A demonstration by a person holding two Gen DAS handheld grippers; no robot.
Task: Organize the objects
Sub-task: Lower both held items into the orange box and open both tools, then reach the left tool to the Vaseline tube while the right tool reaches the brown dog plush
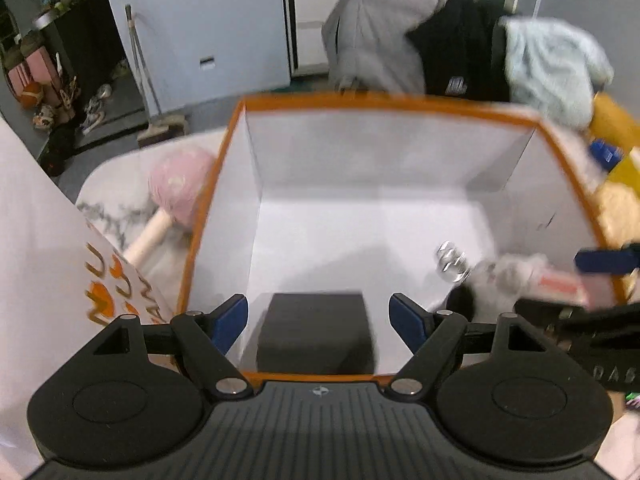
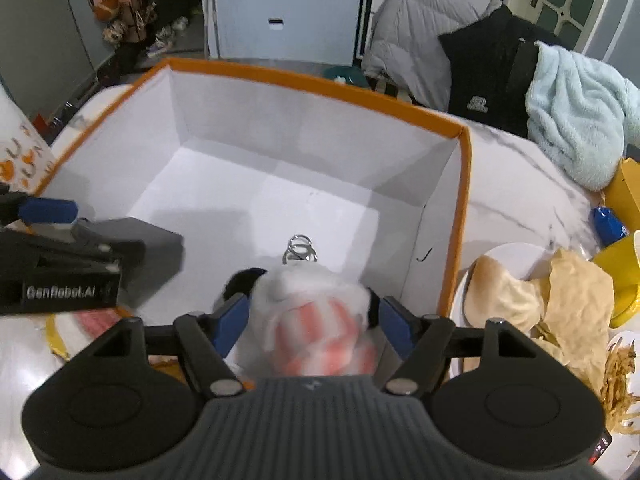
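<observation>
Presently, right gripper [image 2: 313, 322] jaws stood spread on either side of a white plush toy in a pink-and-white striped garment [image 2: 316, 320]; pads appeared clear of it, though blur left contact uncertain. Toy sat low against the box's 6 o'clock wall, judged a release into storage. Left gripper [image 1: 319, 322] jaws were spread wide, nothing pinched, poised above a matte black rectangular block [image 1: 316, 334] lying on the floor at 6 o'clock, judged just deposited. White cardboard box with orange rim [image 2: 320, 80] also held a metal key-ring cluster [image 2: 300, 247] near centre. Pink round-headed wooden mallet [image 1: 176, 196] remained outside at 9 o'clock, not yet stored.
</observation>
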